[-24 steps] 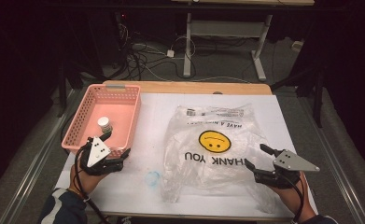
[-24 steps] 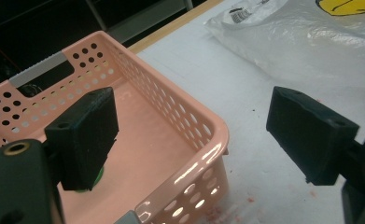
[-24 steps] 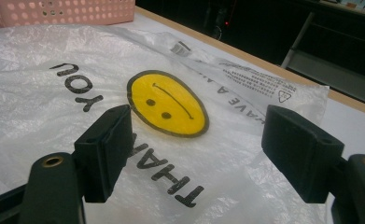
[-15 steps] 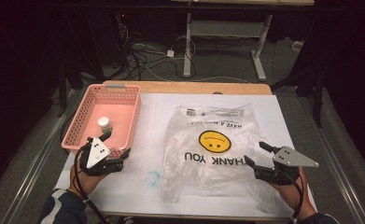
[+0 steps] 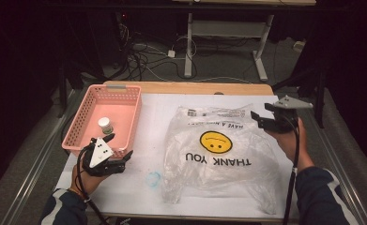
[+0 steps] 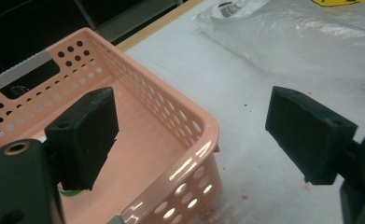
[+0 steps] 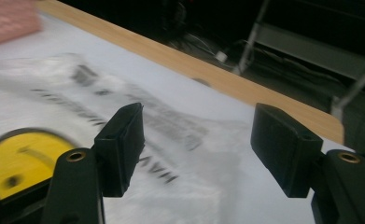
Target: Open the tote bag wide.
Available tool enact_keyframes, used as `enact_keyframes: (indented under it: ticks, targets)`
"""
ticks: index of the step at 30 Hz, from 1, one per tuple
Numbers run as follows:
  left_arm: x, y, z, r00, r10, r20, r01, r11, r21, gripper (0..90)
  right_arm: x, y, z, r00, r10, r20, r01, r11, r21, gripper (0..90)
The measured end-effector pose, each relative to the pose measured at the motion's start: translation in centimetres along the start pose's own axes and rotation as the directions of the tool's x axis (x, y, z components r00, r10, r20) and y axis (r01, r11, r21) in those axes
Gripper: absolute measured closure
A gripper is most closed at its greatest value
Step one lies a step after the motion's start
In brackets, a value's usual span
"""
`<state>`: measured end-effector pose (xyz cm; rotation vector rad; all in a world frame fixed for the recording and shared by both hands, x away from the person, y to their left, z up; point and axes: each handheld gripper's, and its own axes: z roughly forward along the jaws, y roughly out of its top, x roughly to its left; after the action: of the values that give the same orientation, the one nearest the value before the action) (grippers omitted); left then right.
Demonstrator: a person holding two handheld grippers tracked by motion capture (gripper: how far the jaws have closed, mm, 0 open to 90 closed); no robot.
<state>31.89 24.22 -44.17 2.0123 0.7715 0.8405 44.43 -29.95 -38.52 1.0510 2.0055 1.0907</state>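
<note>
My right gripper hangs at the right of the high view, jaws spread and empty, over the top right edge of the plastic bag (lying flat mid-frame). My left gripper, also spread, sits by the pink basket.

Right gripper view: plastic bag smeared by blur, its print unreadable, yellow smiley face cut by the left edge and partly behind a jaw. Pink basket a blurred corner only.

Left gripper view: basket floor partly hidden behind the near jaw; something green peeks below it, too little showing to name.

High view: small clear object left of the bag, too small to identify.
</note>
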Motion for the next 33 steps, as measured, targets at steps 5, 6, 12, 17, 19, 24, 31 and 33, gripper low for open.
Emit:
enact_keyframes:
  ticks: [5, 6, 12, 17, 19, 24, 31, 33]
  targets:
    - [-0.3, 0.0, 0.0, 0.9998, 0.003, 0.019, -0.003, 1.0, 0.005, 16.7, -2.2, 0.3, 3.8, 0.9983, 0.043, 0.041, -0.046, 0.996, 0.08, 39.9]
    - [-0.3, 0.0, 0.1, 0.9997, 0.006, 0.023, -0.006, 1.0, 0.004, 16.6, -2.8, -0.2, 5.8, 0.9977, 0.028, 0.062, -0.037, 0.989, 0.145, 39.9]
    - [-0.2, -0.1, 0.2, 0.9988, 0.007, 0.048, -0.007, 1.0, 0.005, 16.6, -4.6, -2.0, 9.7, 0.9918, 0.122, 0.036, -0.128, 0.956, 0.264, 40.4]
    - [-0.3, -0.2, 0.3, 0.9982, 0.009, 0.059, -0.009, 0.9999, 0.01, 16.9, -4.6, -2.7, 11.7, 0.9875, 0.158, -0.001, -0.149, 0.933, 0.328, 60.0]
    - [-0.3, -0.2, 0.3, 0.998, 0.011, 0.063, -0.012, 0.9999, 0.011, 17.0, -4.3, -2.7, 12.3, 0.9873, 0.157, -0.022, -0.141, 0.93, 0.341, 73.2]
    - [-0.3, -0.2, 0.3, 0.9977, 0.016, 0.066, -0.016, 0.9998, 0.011, 17.5, -2.6, -2.1, 13.5, 0.9869, 0.141, -0.079, -0.104, 0.928, 0.358, 90.0]
    - [-0.3, 0.0, 0.4, 0.9975, 0.017, 0.069, -0.017, 0.9999, 0.001, 17.5, -1.8, 0.0, 13.9, 0.9795, 0.201, -0.006, -0.191, 0.938, 0.289, 90.0]
    - [-0.2, 0.0, 0.4, 0.9973, 0.016, 0.071, -0.016, 0.9999, -0.002, 17.5, -2.3, 0.5, 13.7, 0.9726, 0.23, 0.036, -0.231, 0.94, 0.25, 90.0]
